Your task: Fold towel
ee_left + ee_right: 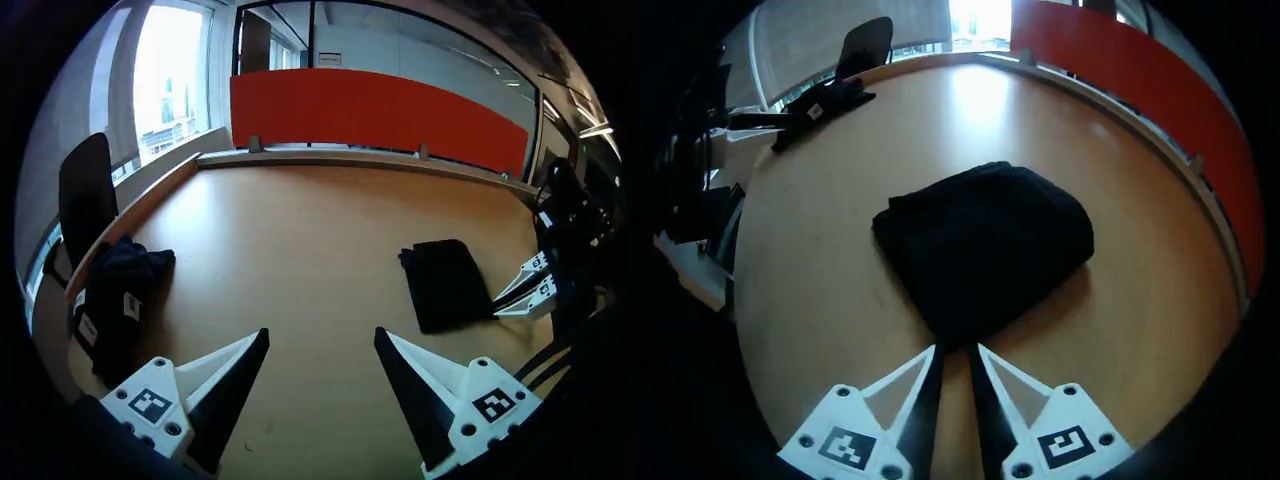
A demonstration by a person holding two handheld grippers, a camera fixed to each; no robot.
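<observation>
A black towel (984, 240) lies folded into a thick rectangle on the wooden table (824, 264). My right gripper (956, 350) is at its near corner, fingers drawn almost together with the towel's edge pinched between the tips. In the left gripper view the same towel (445, 280) lies to the right, and the right gripper (496, 308) meets its right edge. My left gripper (320, 352) stands open above bare table, well left of the towel, with nothing between its fingers.
A dark bundle with white tags (120, 296) sits at the table's left edge, also seen far off (820, 104). A black chair (84, 192) stands behind it. A red panel (376, 108) runs along the far edge. Black cables and gear (572, 216) crowd the right side.
</observation>
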